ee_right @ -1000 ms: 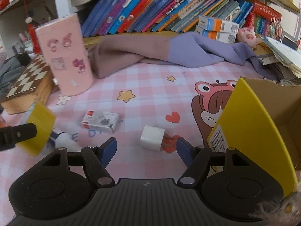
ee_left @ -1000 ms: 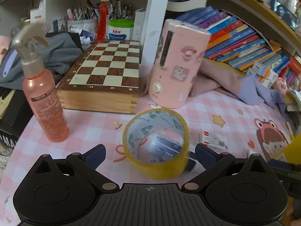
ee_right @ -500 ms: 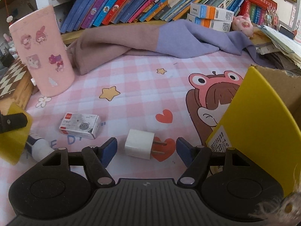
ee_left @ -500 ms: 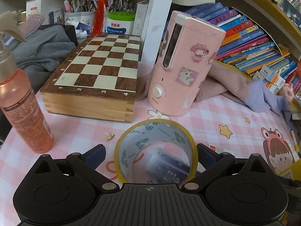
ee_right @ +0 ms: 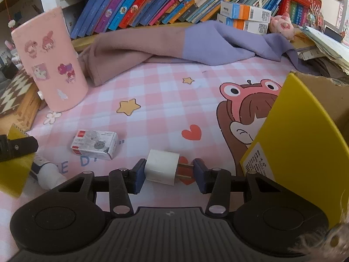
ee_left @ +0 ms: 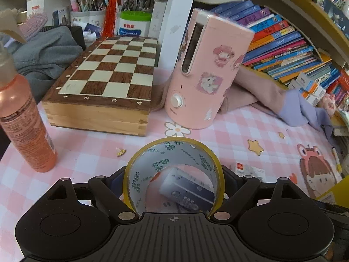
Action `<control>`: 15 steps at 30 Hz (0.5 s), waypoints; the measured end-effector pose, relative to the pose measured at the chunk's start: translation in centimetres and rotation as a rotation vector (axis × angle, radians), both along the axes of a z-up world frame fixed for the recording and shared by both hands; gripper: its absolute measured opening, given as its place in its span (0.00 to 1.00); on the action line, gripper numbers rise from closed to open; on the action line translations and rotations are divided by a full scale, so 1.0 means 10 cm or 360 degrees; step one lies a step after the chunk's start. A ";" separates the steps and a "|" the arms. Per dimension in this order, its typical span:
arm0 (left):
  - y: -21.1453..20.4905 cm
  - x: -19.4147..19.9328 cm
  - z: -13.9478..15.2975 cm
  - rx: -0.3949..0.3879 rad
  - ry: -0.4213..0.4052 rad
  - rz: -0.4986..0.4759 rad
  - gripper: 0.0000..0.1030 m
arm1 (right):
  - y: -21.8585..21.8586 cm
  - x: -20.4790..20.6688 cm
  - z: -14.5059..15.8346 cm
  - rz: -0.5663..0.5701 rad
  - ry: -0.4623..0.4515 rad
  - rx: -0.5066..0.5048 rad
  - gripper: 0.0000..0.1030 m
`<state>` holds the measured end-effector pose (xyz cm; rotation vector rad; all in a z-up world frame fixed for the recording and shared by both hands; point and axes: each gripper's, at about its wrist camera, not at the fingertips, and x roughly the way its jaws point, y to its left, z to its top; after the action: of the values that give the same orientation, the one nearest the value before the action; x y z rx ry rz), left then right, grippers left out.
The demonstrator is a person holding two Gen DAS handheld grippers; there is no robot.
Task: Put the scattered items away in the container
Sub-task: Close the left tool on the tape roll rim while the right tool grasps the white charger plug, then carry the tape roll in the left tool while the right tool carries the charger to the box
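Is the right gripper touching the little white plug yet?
Touching. In the right wrist view, the right gripper, whose jaws have just been closing, has its left pad against the white plug body and its right pad at the prong tips.

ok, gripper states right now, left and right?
Left gripper: jaws have just been closing, now against the yellow roll of packing tape.
Right gripper: jaws have just been closing, pressing the white plug adapter.

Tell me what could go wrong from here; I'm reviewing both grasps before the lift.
1. The right gripper, whose jaws have just been closing, spans the white charger from body to prongs; it could twist or slip.
2. The left gripper, also just closing, flanks the upright tape roll; it may roll away or deform.
3. The yellow box wall stands close; a lifted item could clip it.
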<state>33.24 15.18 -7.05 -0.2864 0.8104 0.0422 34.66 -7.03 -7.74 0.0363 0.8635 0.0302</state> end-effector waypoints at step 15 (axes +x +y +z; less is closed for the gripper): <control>-0.09 -0.66 0.49 -0.0008 -0.0175 -0.0026 0.84 | 0.11 -0.46 0.45 0.0165 -0.0128 0.0056 0.42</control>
<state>26.61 14.25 -2.20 -0.2847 0.7036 0.0089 30.08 -5.94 -3.23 0.0231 0.7841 0.1434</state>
